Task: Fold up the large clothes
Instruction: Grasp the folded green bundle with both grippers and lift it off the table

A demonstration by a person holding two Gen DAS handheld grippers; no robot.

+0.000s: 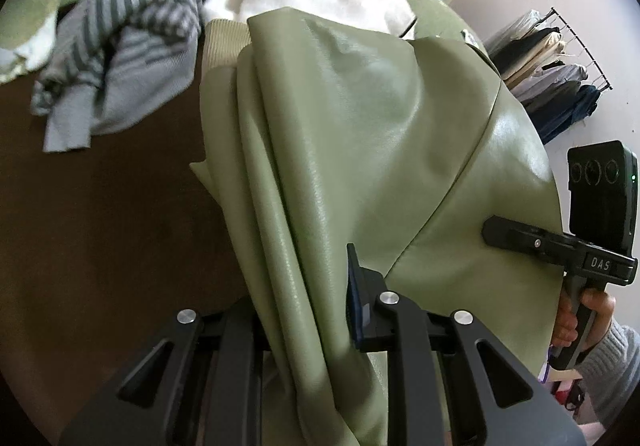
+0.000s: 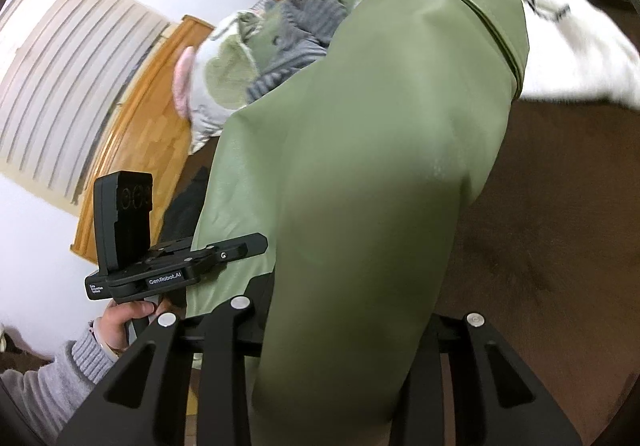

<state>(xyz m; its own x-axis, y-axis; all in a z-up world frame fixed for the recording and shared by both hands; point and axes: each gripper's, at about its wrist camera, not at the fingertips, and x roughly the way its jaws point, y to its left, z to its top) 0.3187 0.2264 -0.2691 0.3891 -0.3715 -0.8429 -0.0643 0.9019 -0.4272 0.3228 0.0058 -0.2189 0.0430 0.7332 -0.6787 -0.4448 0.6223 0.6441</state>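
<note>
Both tongs clamped the green jacket [image 1: 360,125]: left tongs [image 1: 316,310] on a bunched fold, right tongs [image 2: 340,326] on its other edge. Jacket hung lifted above the brown surface [image 1: 100,226]; striped sweater [image 1: 120,45] lay beyond.

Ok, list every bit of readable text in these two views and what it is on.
"DAS": on the body of the right hand-held gripper.
"GenRobot.AI": on the body of the left hand-held gripper.
Small white lettering at the end of that same body: too small to read.
</note>
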